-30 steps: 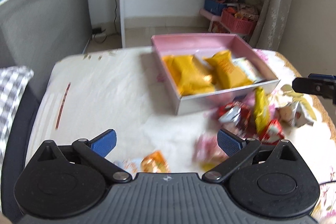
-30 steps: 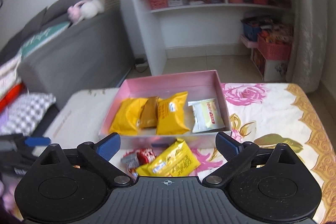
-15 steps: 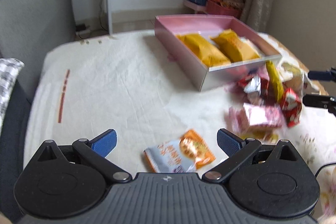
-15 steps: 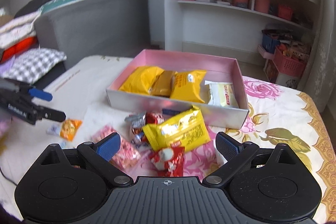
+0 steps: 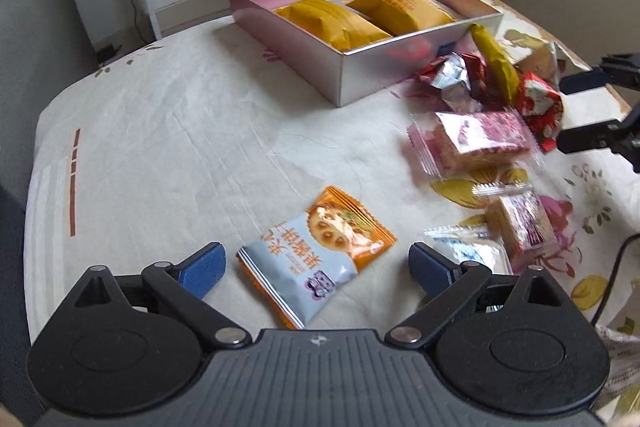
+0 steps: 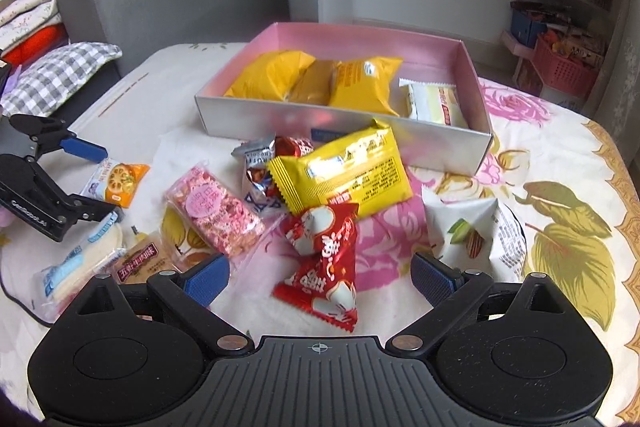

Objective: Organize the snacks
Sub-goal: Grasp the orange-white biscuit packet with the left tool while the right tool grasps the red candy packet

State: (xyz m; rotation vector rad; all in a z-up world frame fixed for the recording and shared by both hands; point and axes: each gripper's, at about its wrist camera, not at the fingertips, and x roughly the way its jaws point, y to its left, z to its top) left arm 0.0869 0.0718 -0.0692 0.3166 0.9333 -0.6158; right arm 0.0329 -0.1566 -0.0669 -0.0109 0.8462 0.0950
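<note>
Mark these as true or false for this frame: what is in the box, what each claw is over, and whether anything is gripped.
1. The pink box holds yellow packets. True.
2. The left claw grips the orange-and-grey packet. False: its jaws are closing, not yet touching it.
3. The right claw hovers over a red packet. True.
4. The box is empty. False: several packets lie inside.

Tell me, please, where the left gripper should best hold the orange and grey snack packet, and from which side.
Probably from above, across its middle: the orange and grey packet lies flat and alone on the tablecloth, between the fingers of the closing left gripper, not yet touched. Its crimped ends are thin.
</note>
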